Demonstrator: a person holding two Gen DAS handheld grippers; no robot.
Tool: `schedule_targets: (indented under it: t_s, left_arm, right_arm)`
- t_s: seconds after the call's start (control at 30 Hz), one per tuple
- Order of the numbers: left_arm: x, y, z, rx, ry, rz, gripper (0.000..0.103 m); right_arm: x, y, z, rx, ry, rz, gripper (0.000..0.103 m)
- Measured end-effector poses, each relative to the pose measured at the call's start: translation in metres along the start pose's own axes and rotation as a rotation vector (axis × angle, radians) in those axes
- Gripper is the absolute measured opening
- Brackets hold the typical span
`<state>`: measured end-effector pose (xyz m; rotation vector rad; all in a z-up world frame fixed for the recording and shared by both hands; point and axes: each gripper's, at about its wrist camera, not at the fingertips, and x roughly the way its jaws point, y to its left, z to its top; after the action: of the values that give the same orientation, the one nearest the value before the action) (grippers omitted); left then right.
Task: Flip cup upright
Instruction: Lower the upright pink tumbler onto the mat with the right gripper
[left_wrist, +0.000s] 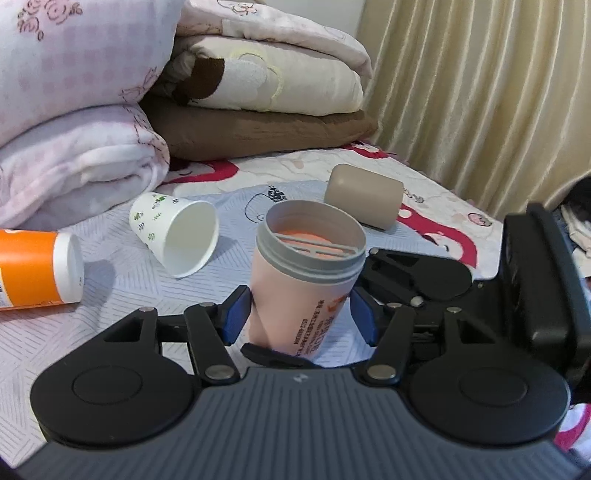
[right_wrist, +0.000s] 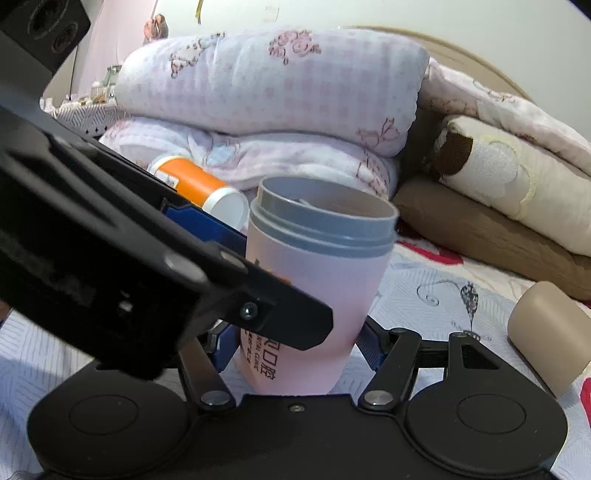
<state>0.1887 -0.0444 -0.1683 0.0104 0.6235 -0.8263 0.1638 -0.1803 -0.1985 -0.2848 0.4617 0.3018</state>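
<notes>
A pink cup with a grey threaded rim (left_wrist: 295, 273) stands nearly upright on the bed, mouth up, leaning slightly. My left gripper (left_wrist: 301, 317) has its blue pads on both sides of the cup's lower body, shut on it. In the right wrist view the same cup (right_wrist: 314, 280) sits between my right gripper's fingers (right_wrist: 295, 350), which also close on its base. The left gripper's body (right_wrist: 147, 266) crosses in front of the cup there.
A white paper cup (left_wrist: 177, 236) lies on its side to the left. An orange and white bottle (left_wrist: 37, 269) lies further left. A beige cup (left_wrist: 364, 195) lies on its side behind. Folded blankets and pillows (left_wrist: 92, 110) are stacked at the back, a curtain (left_wrist: 480, 92) at right.
</notes>
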Motion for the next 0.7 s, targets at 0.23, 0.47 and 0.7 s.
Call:
schedule_targets:
  t_s: [0.23,0.47,0.7]
  left_arm:
    - [-0.003,0.003,0.001,-0.028,0.021,-0.005,0.057]
    - [-0.006,-0.002,0.002,-0.026,0.03,-0.004,0.061]
    - [-0.013,-0.005,0.006,-0.055,0.047,0.018,0.067]
  right_arm:
    - [0.0,0.002,0.002,0.007,0.01,-0.007,0.07]
    - [-0.006,0.003,0.001,0.004,0.007,-0.013,0.078]
    - [-0.011,0.002,0.001,0.035,0.008,-0.015,0.081]
